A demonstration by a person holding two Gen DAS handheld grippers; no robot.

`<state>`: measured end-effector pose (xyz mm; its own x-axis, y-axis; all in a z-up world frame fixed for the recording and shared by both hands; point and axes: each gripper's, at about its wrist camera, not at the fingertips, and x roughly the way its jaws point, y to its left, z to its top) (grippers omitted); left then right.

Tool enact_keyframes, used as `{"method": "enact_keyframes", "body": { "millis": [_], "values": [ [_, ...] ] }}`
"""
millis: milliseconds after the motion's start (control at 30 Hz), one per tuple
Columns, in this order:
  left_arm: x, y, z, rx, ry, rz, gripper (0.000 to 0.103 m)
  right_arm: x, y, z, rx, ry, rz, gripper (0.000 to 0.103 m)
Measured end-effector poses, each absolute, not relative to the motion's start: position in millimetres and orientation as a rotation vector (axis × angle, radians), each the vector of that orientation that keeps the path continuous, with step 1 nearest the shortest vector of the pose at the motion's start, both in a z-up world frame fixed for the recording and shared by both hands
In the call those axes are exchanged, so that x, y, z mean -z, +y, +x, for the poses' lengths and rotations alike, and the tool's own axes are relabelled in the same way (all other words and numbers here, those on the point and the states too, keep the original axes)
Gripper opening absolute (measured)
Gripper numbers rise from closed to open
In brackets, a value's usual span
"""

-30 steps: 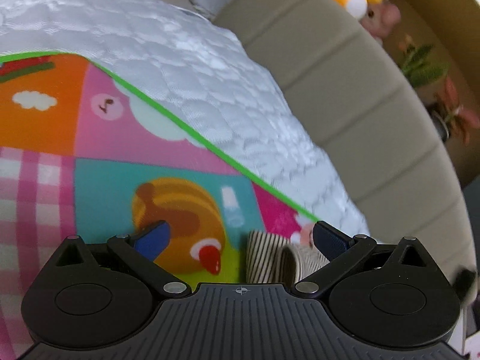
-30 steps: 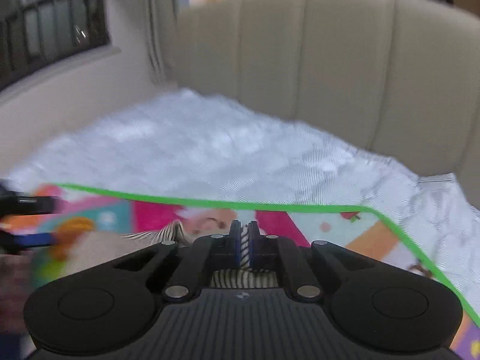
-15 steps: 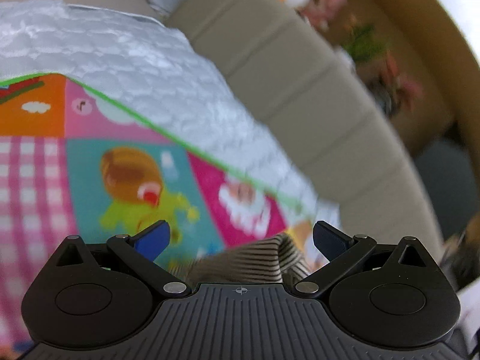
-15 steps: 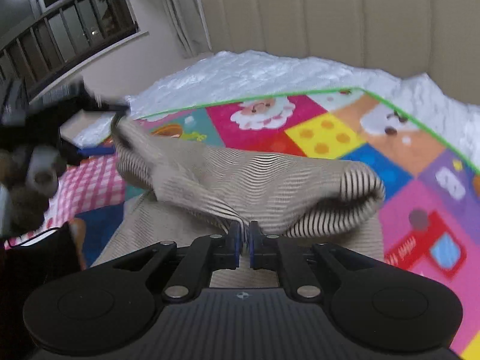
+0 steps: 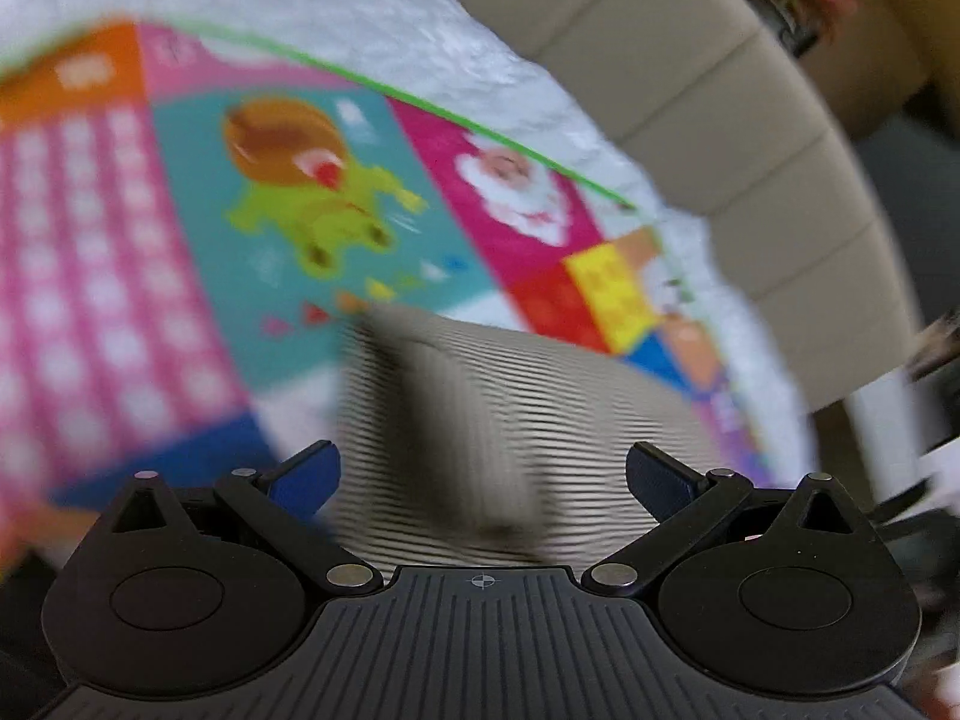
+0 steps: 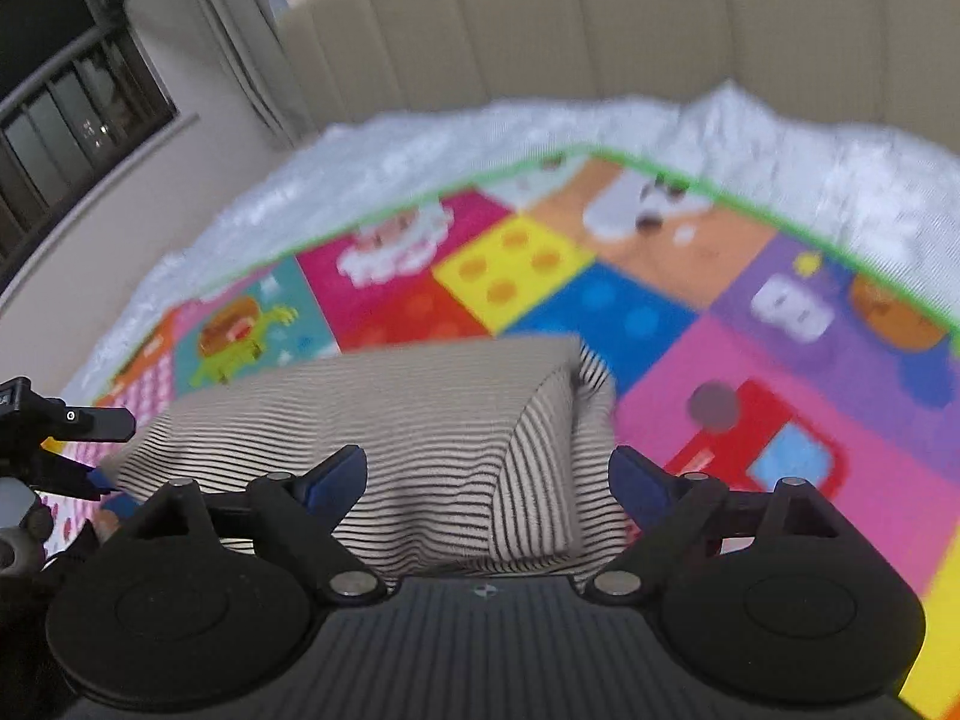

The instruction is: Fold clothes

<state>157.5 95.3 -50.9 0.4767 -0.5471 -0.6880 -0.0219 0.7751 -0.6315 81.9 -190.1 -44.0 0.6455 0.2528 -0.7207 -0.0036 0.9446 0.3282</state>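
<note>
Beige headboard panels (image 5: pixel 708 90) curve behind a white quilt (image 5: pixel 456 36), and on the quilt lies a bright cartoon play mat (image 5: pixel 198 228) with a green border. From the left wrist, the striped garment (image 5: pixel 540 414) sits just ahead of the left gripper (image 5: pixel 480 474), whose blue-tipped fingers stand wide apart with nothing between them. Half a second ago only a small hump of stripes showed here; now a broad sheet of it fills the lower middle of the mat. A dark, blurred band crosses the cloth, possibly a fold shadow or a raised flap; the smear is too heavy to tell.

From the right wrist, the same mat (image 6: pixel 750 360) reaches to its far right corner, and the garment (image 6: pixel 384 420) lies towards the mat's near side, left of the red and pink squares. The right gripper (image 6: pixel 489 474) was pinched tight on a bunched fold half a second ago; now its fingers are spread and the cloth rests flat on the mat. That suggests a fold has just been laid down and let go. The garment's long axis runs left to right, roughly along the mat's near edge, with a doubled-over flap at its right end.
</note>
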Motion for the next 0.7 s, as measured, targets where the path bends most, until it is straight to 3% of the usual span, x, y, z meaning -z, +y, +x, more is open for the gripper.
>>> {"method": "enact_keyframes", "body": {
  "millis": [33,67,100,133,167,200,300,400,567,700],
  "values": [
    [57,90,161,0.344,1.054,-0.632,0.103,52,-186,89,-0.151,0.872,0.309,0.088],
    [62,85,164,0.34,1.072,-0.636,0.103,57,-182,96,-0.155,0.878,0.302,0.08],
    [68,81,168,0.323,1.08,-0.63,0.103,58,-177,104,-0.161,0.869,0.289,0.063],
    [75,77,172,0.304,1.088,-0.623,0.103,59,-173,113,-0.167,0.86,0.275,0.056],
    [80,77,176,0.303,1.087,-0.637,0.1,60,-168,121,-0.174,0.852,0.262,0.042],
    [85,78,180,0.305,1.084,-0.655,0.088,61,-164,130,-0.18,0.843,0.249,0.036],
    [87,77,196,0.318,1.052,-0.628,0.06,64,-151,155,-0.199,0.816,0.208,0.03],
    [74,81,226,0.319,1.0,-0.647,0.04,47,-153,184,-0.205,0.772,0.231,0.03],
    [37,83,242,0.357,0.903,-0.625,0.035,25,-169,165,-0.251,0.767,0.229,0.03],
    [42,75,211,0.405,0.943,-0.588,0.035,35,-172,140,-0.255,0.814,0.15,0.031]
  ]
}}
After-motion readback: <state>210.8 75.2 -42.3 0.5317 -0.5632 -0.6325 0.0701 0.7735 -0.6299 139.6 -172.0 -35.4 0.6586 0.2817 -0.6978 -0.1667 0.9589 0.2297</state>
